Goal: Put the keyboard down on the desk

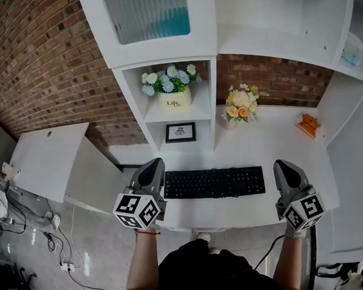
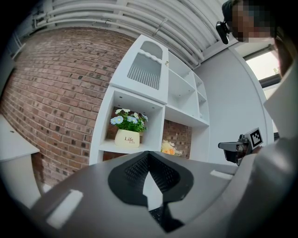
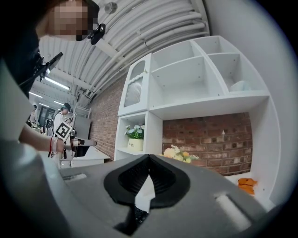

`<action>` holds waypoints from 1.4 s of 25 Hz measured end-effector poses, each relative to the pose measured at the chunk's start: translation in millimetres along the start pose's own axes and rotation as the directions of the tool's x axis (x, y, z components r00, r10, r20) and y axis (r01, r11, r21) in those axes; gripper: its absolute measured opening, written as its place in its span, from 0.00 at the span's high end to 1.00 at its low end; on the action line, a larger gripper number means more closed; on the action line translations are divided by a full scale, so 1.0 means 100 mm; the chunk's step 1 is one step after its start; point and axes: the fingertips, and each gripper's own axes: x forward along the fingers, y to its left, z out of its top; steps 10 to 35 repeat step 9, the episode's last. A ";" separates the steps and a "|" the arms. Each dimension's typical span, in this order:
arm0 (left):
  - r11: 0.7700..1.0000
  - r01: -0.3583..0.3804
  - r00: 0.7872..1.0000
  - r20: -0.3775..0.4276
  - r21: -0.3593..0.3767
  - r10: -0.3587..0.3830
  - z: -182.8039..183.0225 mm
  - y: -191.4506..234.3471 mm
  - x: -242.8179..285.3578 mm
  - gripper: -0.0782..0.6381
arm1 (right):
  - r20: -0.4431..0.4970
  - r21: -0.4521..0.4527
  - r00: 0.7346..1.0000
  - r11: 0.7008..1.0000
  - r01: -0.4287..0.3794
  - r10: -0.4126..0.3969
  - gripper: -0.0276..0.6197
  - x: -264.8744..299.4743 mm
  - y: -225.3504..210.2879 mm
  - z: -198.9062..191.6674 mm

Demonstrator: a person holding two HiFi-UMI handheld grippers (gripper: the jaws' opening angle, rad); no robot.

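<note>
Keyboard (image 1: 214, 183) flat on white bench (image 1: 273, 142) in head view, between left tool (image 1: 152, 167) and right tool (image 1: 285, 165); brick wall (image 1: 35, 64) behind white shelving (image 1: 162, 32). Left gripper view: jaws together, gripping nothing. Right gripper view: likewise closed, empty.

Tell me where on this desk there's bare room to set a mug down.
Widest bare patch: the desk behind the keyboard, between the yellow bouquet and the orange object. The white side surface at the left looks bare too. Crowded: the keyboard's two ends, where the left gripper and right gripper sit, and the narrow front strip.
</note>
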 end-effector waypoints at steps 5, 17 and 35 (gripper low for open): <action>1.000 -0.001 1.000 -0.010 -0.006 0.001 -0.02 0.00 0.01 0.89 | 0.006 0.005 1.000 1.000 0.006 -0.006 0.96 -0.01 -0.01 0.00; 1.000 -0.005 1.000 -0.017 -0.005 0.005 -0.05 0.00 0.01 0.89 | 0.009 0.014 1.000 1.000 0.007 -0.007 0.96 -0.02 -0.04 -0.06; 1.000 -0.005 1.000 -0.017 -0.005 0.005 -0.05 0.00 0.01 0.89 | 0.009 0.014 1.000 1.000 0.007 -0.007 0.96 -0.02 -0.04 -0.06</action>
